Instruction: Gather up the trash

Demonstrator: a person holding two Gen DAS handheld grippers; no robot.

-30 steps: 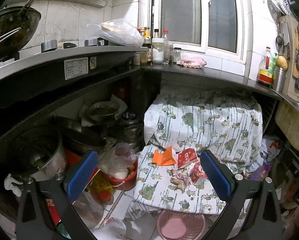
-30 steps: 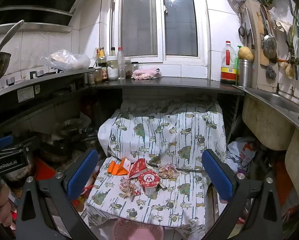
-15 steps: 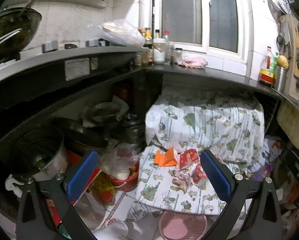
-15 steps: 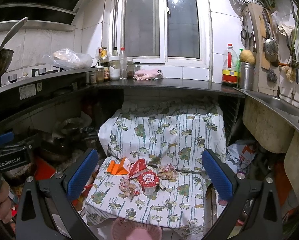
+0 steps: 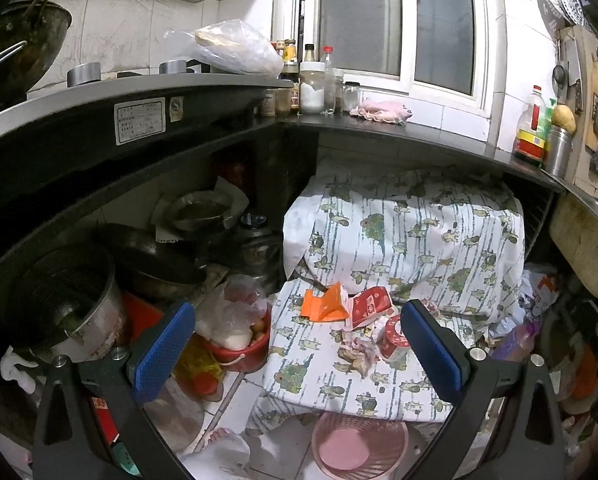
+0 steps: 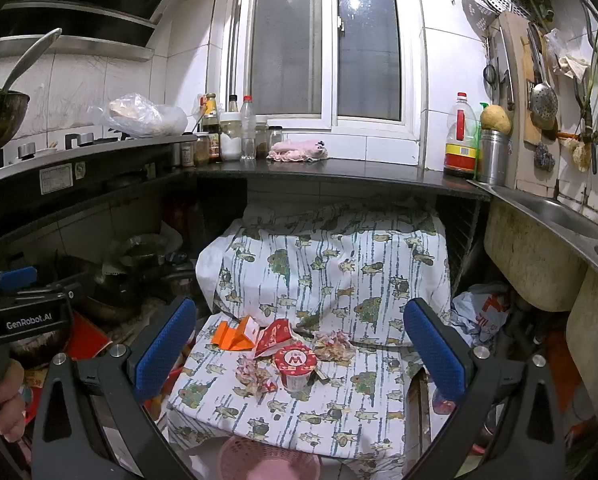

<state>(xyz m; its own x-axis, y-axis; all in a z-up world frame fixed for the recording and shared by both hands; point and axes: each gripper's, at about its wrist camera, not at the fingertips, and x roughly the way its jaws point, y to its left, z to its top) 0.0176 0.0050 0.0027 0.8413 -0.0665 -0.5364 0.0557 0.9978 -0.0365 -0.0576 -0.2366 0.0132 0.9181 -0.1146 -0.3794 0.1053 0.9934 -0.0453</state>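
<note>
Trash lies on a low surface under a fish-print cloth [image 6: 299, 404]: an orange folded paper [image 6: 231, 336], a red and white carton [image 6: 275, 335], a red-lidded cup [image 6: 295, 364] and crumpled wrappers [image 6: 255, 376]. They also show in the left wrist view: orange paper [image 5: 324, 305], carton [image 5: 370, 305], cup [image 5: 395, 338]. A pink mesh basket [image 6: 269, 460] [image 5: 357, 442] sits on the floor in front. My left gripper [image 5: 297, 350] and right gripper [image 6: 299, 350] are both open and empty, held back from the trash.
Pots and pans [image 5: 67, 300] crowd the shelf under the left counter. A red bucket with bags [image 5: 239, 340] stands left of the cloth. A sink [image 6: 539, 260] is at the right. Bottles [image 6: 235, 132] line the back counter.
Both views have shifted slightly; the left gripper has turned a little to the right toward the trash. Both grippers stay open.
</note>
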